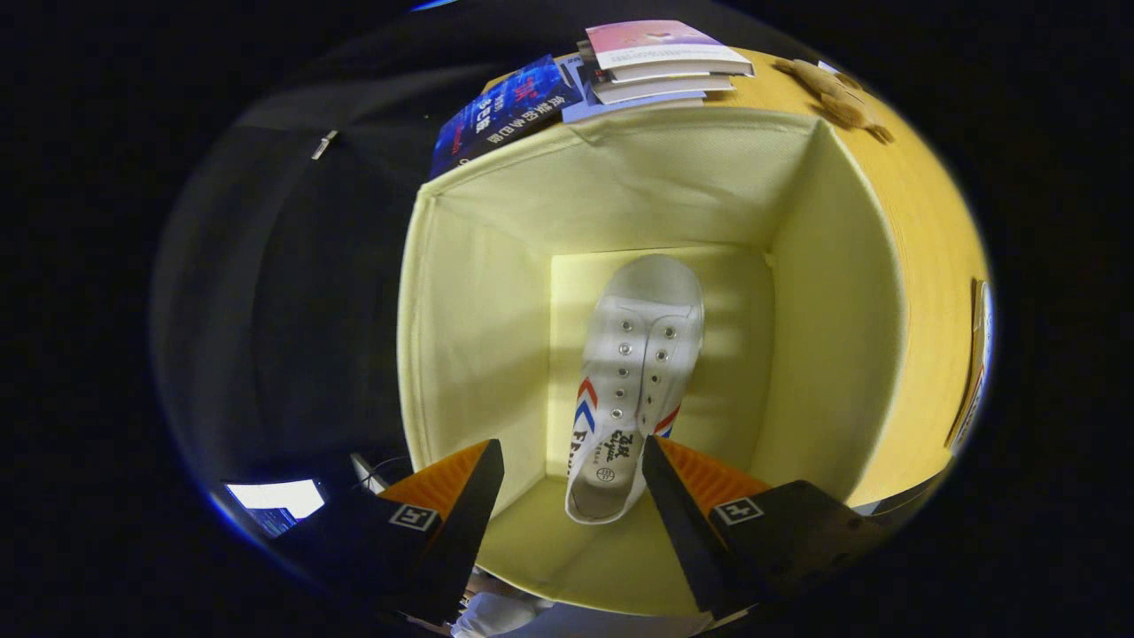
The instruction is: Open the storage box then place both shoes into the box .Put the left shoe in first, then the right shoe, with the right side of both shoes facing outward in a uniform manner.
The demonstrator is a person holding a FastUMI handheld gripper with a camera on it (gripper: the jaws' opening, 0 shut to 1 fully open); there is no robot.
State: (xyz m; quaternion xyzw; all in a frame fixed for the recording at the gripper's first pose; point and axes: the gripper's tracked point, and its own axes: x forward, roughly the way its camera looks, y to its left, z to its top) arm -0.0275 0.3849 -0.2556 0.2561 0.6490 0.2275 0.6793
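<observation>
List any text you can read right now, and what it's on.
Shoe in the box: dark print on the insole and side, too small to read.
Dark book behind the box: cover lettering, too blurred to read.
Gripper, open above the shoe's heel: square markers, no words.

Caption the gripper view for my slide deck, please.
Open gripper above yellow storage box, one white shoe lying inside.

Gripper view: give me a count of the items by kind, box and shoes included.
Storage box: 1
White shoe, lying in the box, between the open gripper's fingers: 1
Books: about 5
Plush toy: 1
Total: about 8
</observation>
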